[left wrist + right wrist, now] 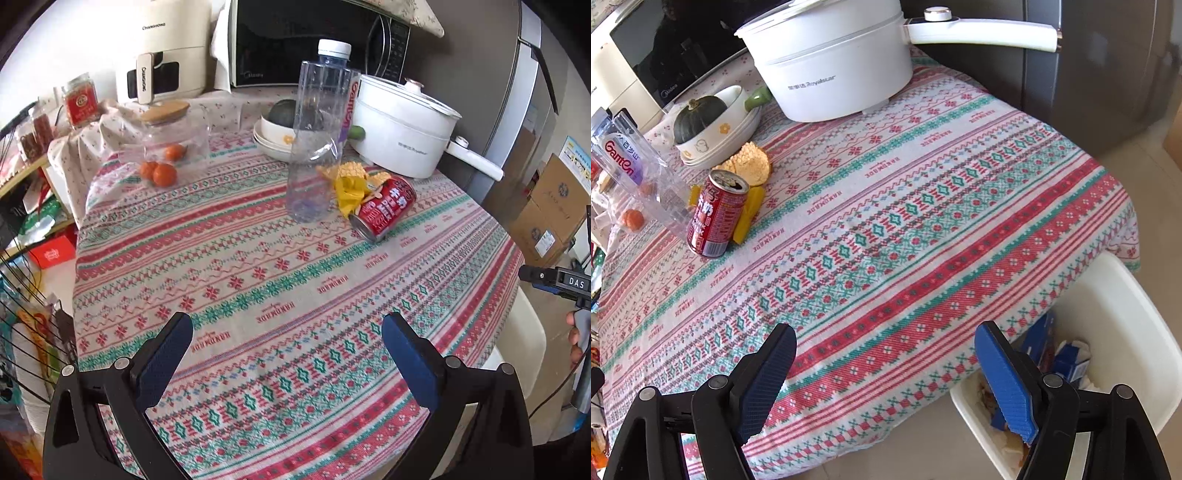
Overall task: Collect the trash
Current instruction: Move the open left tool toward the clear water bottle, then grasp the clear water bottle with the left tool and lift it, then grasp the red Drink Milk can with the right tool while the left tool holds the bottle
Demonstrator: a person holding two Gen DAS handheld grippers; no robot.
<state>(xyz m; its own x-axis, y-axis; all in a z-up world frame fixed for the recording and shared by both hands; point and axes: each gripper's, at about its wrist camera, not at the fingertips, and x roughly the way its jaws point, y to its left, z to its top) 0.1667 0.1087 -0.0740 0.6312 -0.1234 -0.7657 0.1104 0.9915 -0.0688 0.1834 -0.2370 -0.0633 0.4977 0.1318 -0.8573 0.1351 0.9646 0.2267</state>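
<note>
An empty clear plastic bottle [317, 140] stands upright on the patterned tablecloth [258, 280]. Beside it a red can [384, 208] lies on its side against a yellow wrapper [349, 190]. In the right wrist view the bottle [639, 177], the can [716, 218] and the wrapper [750, 210] are at the far left. My left gripper [286, 332] is open and empty above the near part of the table. My right gripper [884, 347] is open and empty above the table's edge, next to a white bin [1126, 314] that holds trash.
A white electric pot [402, 129], bowls holding a dark squash [273, 129], oranges [162, 170], a glass jar [173, 136], a microwave [306, 40] and an air fryer [166, 51] crowd the table's back. Cardboard boxes [550, 218] stand at right, a wire rack [33, 325] at left.
</note>
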